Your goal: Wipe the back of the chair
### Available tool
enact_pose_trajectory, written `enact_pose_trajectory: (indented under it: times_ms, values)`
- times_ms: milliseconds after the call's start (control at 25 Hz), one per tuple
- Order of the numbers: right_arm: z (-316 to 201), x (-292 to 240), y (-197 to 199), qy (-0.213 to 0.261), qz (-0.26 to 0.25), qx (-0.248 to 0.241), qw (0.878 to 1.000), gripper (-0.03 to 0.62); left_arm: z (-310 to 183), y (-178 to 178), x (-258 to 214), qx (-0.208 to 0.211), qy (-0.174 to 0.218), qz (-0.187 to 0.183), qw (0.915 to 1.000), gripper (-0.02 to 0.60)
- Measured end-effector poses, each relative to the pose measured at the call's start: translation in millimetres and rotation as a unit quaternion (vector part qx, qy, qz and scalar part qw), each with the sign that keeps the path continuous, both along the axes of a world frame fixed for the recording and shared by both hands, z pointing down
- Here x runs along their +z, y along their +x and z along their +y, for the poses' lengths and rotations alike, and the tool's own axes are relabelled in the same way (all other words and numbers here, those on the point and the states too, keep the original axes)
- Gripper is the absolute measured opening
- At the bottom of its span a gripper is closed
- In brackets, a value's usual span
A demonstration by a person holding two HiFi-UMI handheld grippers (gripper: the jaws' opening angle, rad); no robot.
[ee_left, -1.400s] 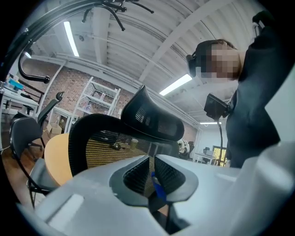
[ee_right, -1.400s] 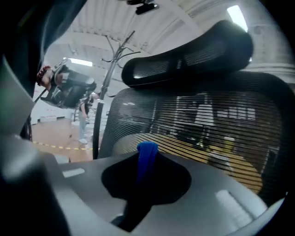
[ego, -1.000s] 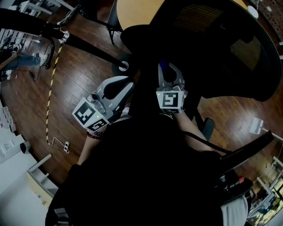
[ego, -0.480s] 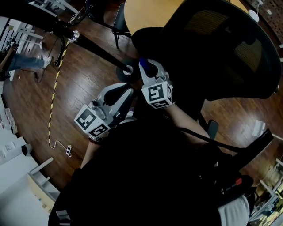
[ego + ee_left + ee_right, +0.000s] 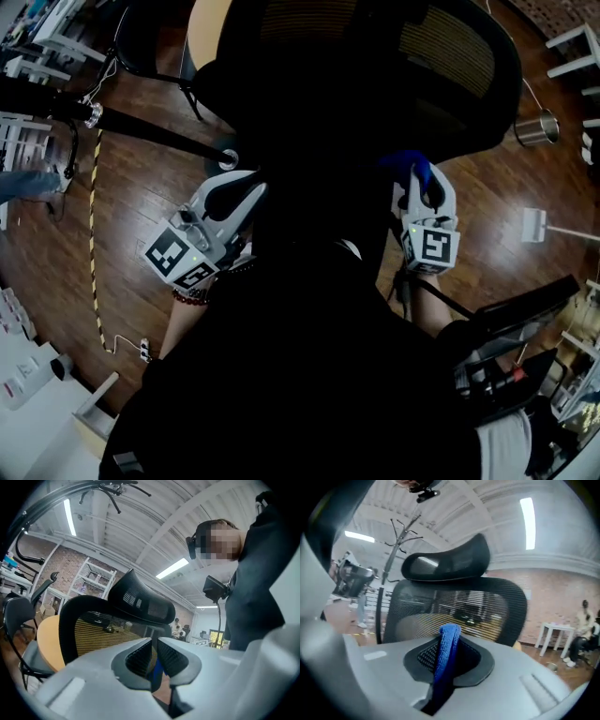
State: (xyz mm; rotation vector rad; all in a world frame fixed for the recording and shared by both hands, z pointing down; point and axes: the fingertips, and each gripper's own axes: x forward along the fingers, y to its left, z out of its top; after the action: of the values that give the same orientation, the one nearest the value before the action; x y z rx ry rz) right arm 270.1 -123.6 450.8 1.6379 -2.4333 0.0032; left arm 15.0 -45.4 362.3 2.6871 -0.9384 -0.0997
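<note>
Nearest, my right gripper (image 5: 449,643) had its jaws clamped on the blue cloth (image 5: 446,660), fold upright. The left gripper (image 5: 153,656) kept its jaws narrow, seemingly empty. Straight ahead, apart, rose the chair back (image 5: 459,606); I judged the right nearer.

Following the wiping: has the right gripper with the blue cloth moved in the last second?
Yes. In the head view the right gripper has swung from the left part of the chair back to its right side.
</note>
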Motion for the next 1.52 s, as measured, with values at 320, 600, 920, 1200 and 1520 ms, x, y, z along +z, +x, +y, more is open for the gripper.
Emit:
enact_pose_trajectory:
  times_ms: [320, 600, 920, 1200, 1520]
  values:
    - [-37, -5, 82, 0.030, 0.022, 0.079, 0.996, 0.038, -15, -5, -5, -0.045, -0.002, 0.023, 0.9987, 0.043]
    - [-48, -15, 5, 0.089, 0.040, 0.020, 0.995, 0.038, -18, -22, -4, -0.058, -0.001, 0.010, 0.9982, 0.043]
    - [-60, -23, -58, 0.130, 0.011, -0.015, 0.991, 0.038, -25, -16, -3, -0.057, -0.010, 0.017, 0.9982, 0.043]
    - [-62, -30, -138, 0.142, 0.005, -0.089, 0.986, 0.038, -9, -62, 17, -0.109, -0.035, 0.037, 0.9928, 0.043]
    - [-51, -13, -260, 0.067, 0.042, -0.216, 0.973, 0.038, 7, -112, 25, -0.187, -0.028, 0.068, 0.9796, 0.043]
